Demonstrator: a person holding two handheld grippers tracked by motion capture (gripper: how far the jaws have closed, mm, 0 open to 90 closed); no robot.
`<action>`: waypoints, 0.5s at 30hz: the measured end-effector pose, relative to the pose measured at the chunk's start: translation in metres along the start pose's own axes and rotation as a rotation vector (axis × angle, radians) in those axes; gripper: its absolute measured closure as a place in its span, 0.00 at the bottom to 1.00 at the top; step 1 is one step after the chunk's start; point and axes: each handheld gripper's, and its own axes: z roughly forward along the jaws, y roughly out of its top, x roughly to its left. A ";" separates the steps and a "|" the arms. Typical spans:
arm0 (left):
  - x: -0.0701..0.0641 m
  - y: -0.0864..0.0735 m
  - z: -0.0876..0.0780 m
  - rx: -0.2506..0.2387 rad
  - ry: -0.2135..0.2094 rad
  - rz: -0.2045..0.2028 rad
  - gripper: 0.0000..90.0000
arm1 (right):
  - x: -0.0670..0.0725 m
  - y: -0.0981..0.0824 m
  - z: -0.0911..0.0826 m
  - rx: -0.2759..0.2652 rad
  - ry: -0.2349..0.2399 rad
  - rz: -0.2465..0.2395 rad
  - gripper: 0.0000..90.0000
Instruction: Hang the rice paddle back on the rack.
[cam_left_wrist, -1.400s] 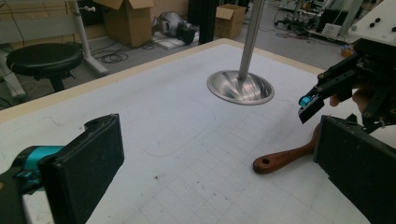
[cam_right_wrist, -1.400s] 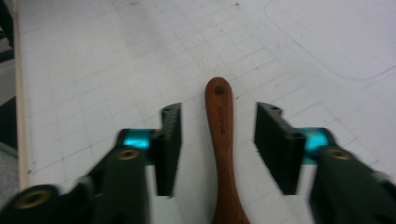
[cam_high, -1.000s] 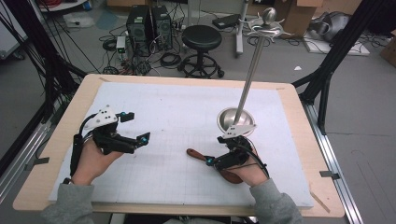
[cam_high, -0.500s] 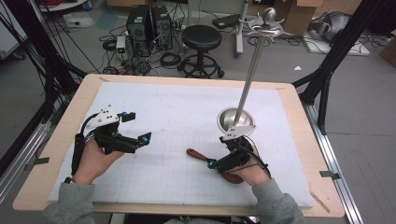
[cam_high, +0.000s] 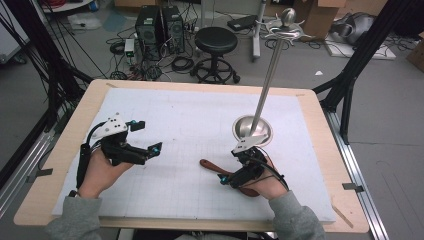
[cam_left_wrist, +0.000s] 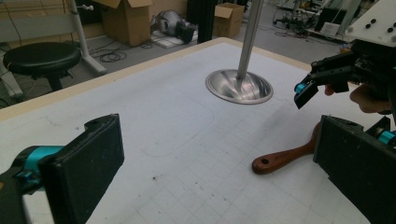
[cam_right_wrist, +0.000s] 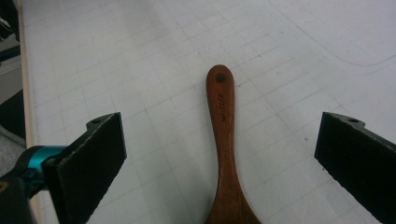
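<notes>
Right now my right gripper (cam_high: 225, 178) hangs with jaws wide apart over the wooden spoon (cam_right_wrist: 223, 140), seemingly not touching; its handle points to twelve o'clock. My left gripper (cam_high: 151, 136) gapes, empty.

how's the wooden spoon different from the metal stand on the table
The wooden spoon is dark reddish-brown; the metal stand is shiny silver. The wooden spoon lies flat on the white mat, while the metal stand rises upright on a tall pole from a round dished base. The wooden spoon's handle sits between the open jaws of the right tool; the metal stand has no tool on it. Both rest on the same mat.
</notes>
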 end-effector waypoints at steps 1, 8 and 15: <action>0.000 0.000 0.000 0.001 -0.001 0.001 0.03 | 0.000 0.001 0.000 -0.001 -0.003 -0.004 0.01; -0.001 -0.002 -0.002 0.008 0.006 0.002 0.03 | 0.004 0.013 0.004 0.020 -0.023 -0.012 0.01; -0.001 -0.004 -0.006 0.014 0.017 0.000 0.03 | 0.010 0.019 0.016 0.118 -0.059 -0.053 0.08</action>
